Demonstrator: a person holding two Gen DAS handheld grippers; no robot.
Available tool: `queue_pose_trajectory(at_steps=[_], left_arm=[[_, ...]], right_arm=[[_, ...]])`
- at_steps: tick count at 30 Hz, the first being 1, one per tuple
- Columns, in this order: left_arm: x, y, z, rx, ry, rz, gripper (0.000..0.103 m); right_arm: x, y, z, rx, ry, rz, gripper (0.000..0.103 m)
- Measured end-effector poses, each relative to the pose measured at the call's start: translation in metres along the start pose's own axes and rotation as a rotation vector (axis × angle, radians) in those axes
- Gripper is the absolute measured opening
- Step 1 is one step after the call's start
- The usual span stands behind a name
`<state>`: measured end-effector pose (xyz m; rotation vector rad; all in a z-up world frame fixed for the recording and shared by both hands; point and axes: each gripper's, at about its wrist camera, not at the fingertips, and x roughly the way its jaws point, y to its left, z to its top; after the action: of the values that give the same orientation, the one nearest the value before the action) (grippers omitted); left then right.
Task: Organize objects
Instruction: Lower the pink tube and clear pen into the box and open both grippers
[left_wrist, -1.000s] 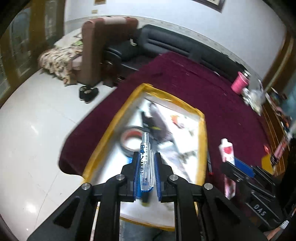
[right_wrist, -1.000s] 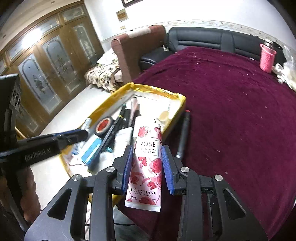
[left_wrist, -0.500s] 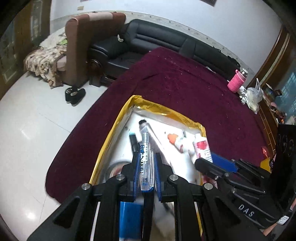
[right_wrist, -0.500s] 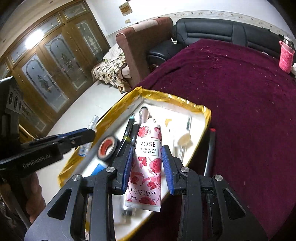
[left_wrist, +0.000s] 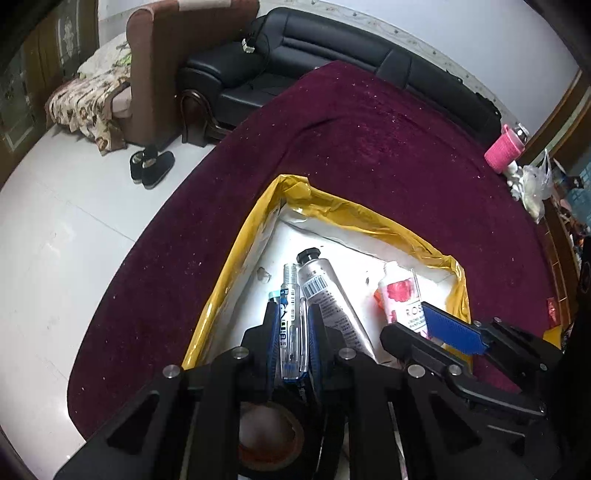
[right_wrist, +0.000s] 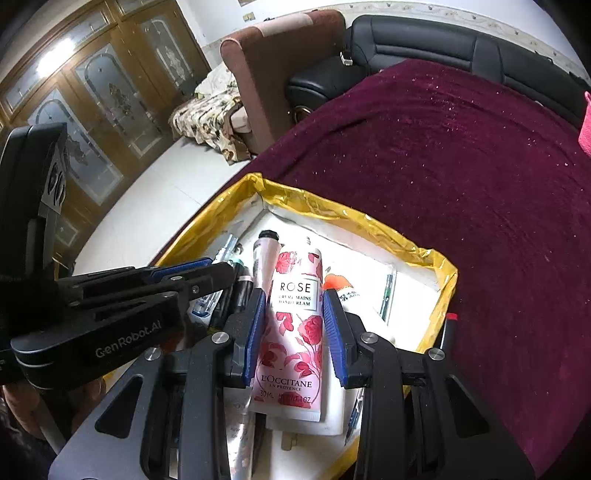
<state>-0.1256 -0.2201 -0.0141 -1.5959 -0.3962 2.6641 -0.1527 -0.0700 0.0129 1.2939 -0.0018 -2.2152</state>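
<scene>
My left gripper (left_wrist: 291, 314) is shut on a clear blue-printed pen (left_wrist: 290, 325) and holds it low over the white tray with yellow rim (left_wrist: 365, 218). My right gripper (right_wrist: 295, 306) is shut on a pink rose hand cream tube (right_wrist: 291, 325), over the same tray (right_wrist: 354, 218). The right gripper also shows in the left wrist view (left_wrist: 439, 332), holding the rose tube (left_wrist: 402, 299). A silver tube with a black cap (left_wrist: 328, 291) lies in the tray beside the pen. The left gripper shows at the left of the right wrist view (right_wrist: 207, 273).
The tray lies on a maroon tablecloth (left_wrist: 369, 147) near the table's edge. A roll of tape (left_wrist: 269, 435) lies under the left gripper. A red-capped marker (right_wrist: 445, 332) lies right of the tray. A pink cup (left_wrist: 504, 149) stands far right. Sofas (left_wrist: 332, 48) stand behind.
Both grippers have moved forward and down over the tray, each still holding its object. The tray's far corner is now much closer in both views.
</scene>
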Motion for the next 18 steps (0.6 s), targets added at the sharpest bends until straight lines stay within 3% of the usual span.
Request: queue_pose_trajectory(at_steps=[18], left_arm=[[0.0049, -0.0052, -0.0013, 0.024, 0.003, 0.019, 0.014]], right_arm=[[0.006, -0.0034, -0.0057, -0.004, 0.009, -0.027, 0.033]])
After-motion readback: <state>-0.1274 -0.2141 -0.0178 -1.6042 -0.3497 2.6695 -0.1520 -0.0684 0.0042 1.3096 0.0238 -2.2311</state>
